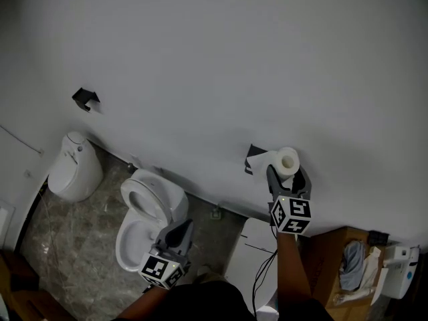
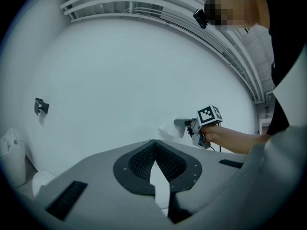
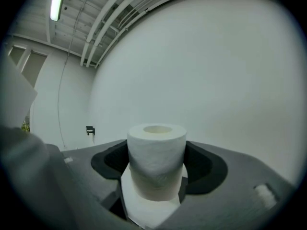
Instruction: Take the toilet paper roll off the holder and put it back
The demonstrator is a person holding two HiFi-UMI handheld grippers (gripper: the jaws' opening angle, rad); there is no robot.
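My right gripper is shut on the white toilet paper roll, holding it up against the white wall. The roll is just right of the black wall holder and is off it. In the right gripper view the roll stands upright between the two dark jaws, its core hole facing up and a loose sheet hanging below. My left gripper hangs low over the toilet, shut and with nothing in it; its pads meet at the tip. From the left gripper view the right gripper and the roll show far off.
A second black holder is on the wall at the far left. Below it stand a white bin and a toilet with its seat open. A white unit and a cardboard box sit below the right arm.
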